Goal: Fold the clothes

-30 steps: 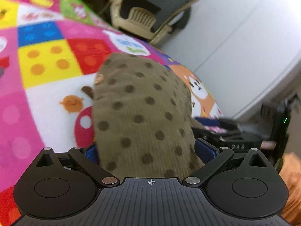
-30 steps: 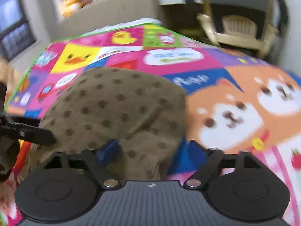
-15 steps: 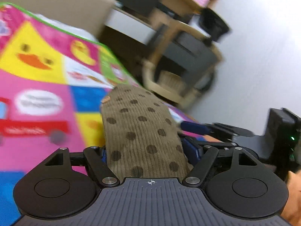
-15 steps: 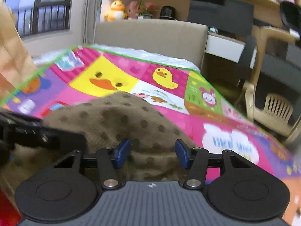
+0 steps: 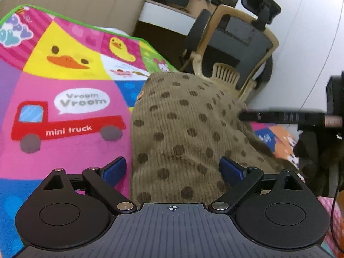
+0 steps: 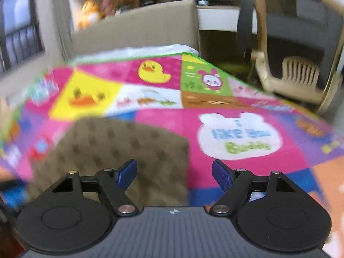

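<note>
On the play mat (image 5: 64, 150), the brown dotted garment (image 5: 182, 133) lies folded. Your left gripper (image 5: 174, 168) fingers are spread wide around its near edge, not clamping. Your right gripper (image 6: 174, 172) fingers gape wide too, cloth beneath them.

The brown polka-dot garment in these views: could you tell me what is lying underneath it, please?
The brown polka-dot garment lies on the colourful cartoon play mat, whose panels show around it in both views. Whatever is printed or lying directly beneath the cloth is covered and cannot be seen.
</note>
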`<move>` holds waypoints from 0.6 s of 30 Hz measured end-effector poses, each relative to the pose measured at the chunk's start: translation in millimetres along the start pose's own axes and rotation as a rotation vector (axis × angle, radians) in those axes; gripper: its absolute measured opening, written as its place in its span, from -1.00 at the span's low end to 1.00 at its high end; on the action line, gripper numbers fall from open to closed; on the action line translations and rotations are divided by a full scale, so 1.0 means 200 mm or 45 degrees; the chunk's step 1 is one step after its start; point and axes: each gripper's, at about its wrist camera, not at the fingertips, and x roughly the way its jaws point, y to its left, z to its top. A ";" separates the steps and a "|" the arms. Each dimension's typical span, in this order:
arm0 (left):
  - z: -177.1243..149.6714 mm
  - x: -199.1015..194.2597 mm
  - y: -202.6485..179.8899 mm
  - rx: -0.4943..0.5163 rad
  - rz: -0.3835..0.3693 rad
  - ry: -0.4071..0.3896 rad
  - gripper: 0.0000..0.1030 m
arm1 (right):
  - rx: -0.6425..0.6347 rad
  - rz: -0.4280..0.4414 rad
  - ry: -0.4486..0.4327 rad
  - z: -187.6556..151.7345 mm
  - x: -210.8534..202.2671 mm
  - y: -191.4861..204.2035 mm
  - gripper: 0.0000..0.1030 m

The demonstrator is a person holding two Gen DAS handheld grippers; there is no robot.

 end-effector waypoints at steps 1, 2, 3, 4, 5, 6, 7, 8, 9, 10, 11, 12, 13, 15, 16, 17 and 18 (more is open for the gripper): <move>-0.01 0.00 0.00 0.006 0.006 0.000 0.88 | 0.034 0.025 0.025 0.02 0.04 0.01 0.50; -0.01 0.00 -0.01 0.011 0.011 -0.001 0.89 | 0.055 0.044 0.057 0.04 0.10 0.03 0.50; -0.02 0.00 -0.01 0.015 0.017 -0.002 0.89 | 0.063 0.053 0.072 0.06 0.15 0.05 0.50; -0.02 0.00 -0.01 0.016 0.021 -0.005 0.89 | 0.061 0.054 0.074 0.08 0.20 0.09 0.50; -0.02 0.00 -0.01 0.015 0.023 -0.008 0.89 | 0.043 0.059 0.059 0.09 0.23 0.12 0.50; -0.02 0.00 -0.01 0.007 0.020 -0.010 0.89 | 0.013 0.066 0.032 0.11 0.24 0.16 0.50; -0.02 0.00 0.00 -0.002 0.012 -0.010 0.89 | -0.039 0.044 0.018 0.12 0.26 0.19 0.50; -0.02 0.00 0.01 -0.011 0.004 -0.010 0.90 | -0.107 -0.001 0.014 0.12 0.27 0.21 0.50; -0.02 0.00 0.01 -0.017 -0.002 -0.010 0.91 | -0.176 -0.046 0.010 0.12 0.28 0.23 0.51; -0.02 0.00 0.01 -0.017 -0.005 -0.008 0.92 | -0.221 -0.089 0.015 0.12 0.29 0.24 0.53; -0.02 0.00 0.01 -0.016 -0.006 -0.007 0.93 | -0.245 -0.129 0.027 0.12 0.30 0.24 0.58; -0.01 0.01 0.01 -0.016 -0.008 -0.007 0.94 | -0.260 -0.161 0.031 0.11 0.30 0.23 0.61; -0.01 0.01 0.01 -0.019 -0.011 -0.007 0.94 | -0.263 -0.185 0.027 0.10 0.28 0.21 0.62; -0.01 0.01 0.02 -0.025 -0.015 -0.007 0.95 | -0.237 -0.236 0.005 0.08 0.21 0.18 0.62; -0.01 0.01 0.02 -0.027 -0.015 -0.008 0.95 | -0.227 -0.237 -0.015 0.05 0.15 0.17 0.62; -0.01 0.01 0.02 -0.030 -0.015 -0.008 0.96 | -0.226 -0.212 -0.041 0.01 0.07 0.17 0.61; -0.01 0.01 0.02 -0.035 -0.016 -0.008 0.96 | -0.224 -0.186 -0.066 -0.03 0.00 0.16 0.61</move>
